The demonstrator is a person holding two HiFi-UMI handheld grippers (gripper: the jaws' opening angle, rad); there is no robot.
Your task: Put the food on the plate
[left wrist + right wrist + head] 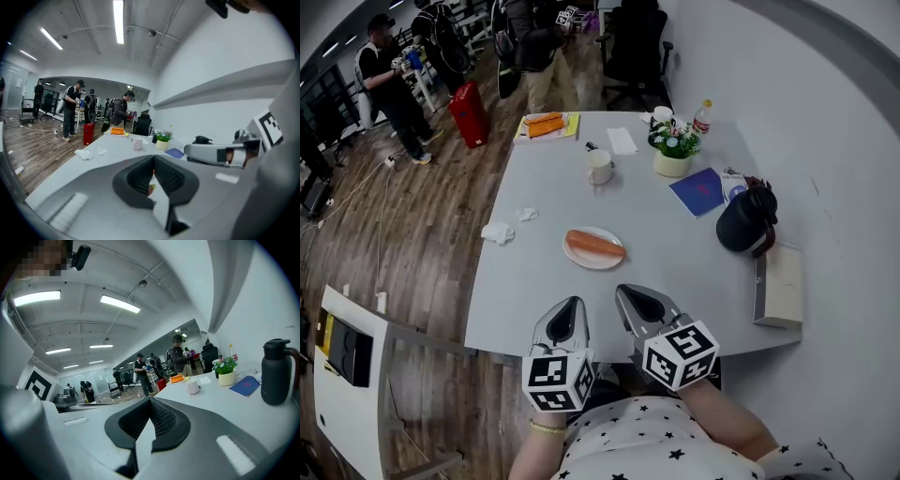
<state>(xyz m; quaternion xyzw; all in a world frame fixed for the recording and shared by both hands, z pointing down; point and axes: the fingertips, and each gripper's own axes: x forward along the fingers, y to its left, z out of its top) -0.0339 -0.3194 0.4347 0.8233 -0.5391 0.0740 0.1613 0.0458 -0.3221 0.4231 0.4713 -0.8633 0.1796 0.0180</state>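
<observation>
An orange-brown sausage [594, 244] lies on a small white plate [579, 260] in the middle of the grey table [544, 281]. Both grippers hover over the table's near edge, short of the plate. My left gripper [566, 313] points at the plate with its jaws together and nothing in them; in the left gripper view [153, 160] the pads meet. My right gripper [637, 302] sits beside it, also shut and empty, its pads closed in the right gripper view [150, 402]. More orange food [546, 125] rests on a yellow tray at the far end.
A white mug [600, 167], a flower pot [673, 150], a blue notebook [698, 191], a black jug [747, 220] and a white box [778, 284] stand behind and to the right of the plate. Crumpled tissues [498, 232] lie at left. People stand beyond the table.
</observation>
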